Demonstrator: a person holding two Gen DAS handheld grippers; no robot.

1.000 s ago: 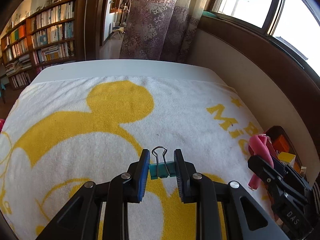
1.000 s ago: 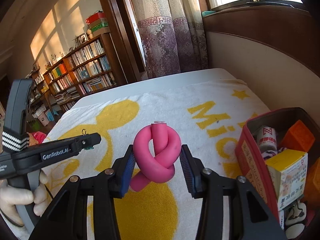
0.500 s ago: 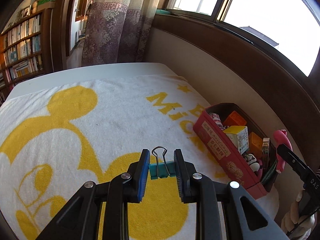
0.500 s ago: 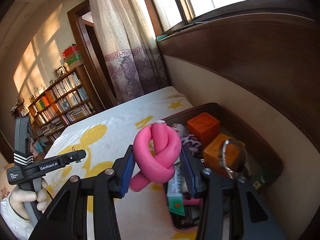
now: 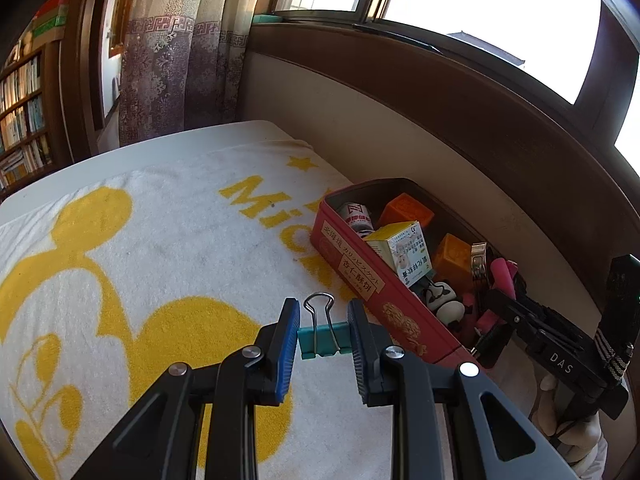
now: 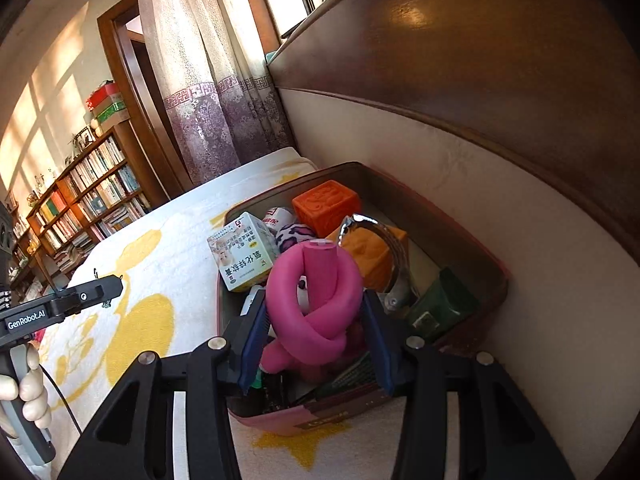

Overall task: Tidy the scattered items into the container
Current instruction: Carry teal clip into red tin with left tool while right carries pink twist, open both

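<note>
The right hand-held gripper (image 6: 314,322), jaws just widening around a knotted pink foam roller (image 6: 316,304), hangs directly over the red tin (image 6: 472,240). The left hand-held gripper (image 5: 323,334) pinches a teal binder clip (image 5: 323,340), the tin just right.

Left gripper (image 5: 323,334) clamped; right gripper (image 6: 314,332) just loosening.

- sunny room, bright window (image 5: 480,20) up ahead and to the right, dark wood sill (image 5: 500,120) with a cream wall panel (image 5: 380,120) under it
- patterned purple-and-cream curtain (image 5: 180,60) straight ahead
- wooden doorway (image 6: 128,80) left of the curtain
- packed bookshelf (image 6: 80,200) far left, sun patches on the wall (image 6: 52,92) above it
</note>
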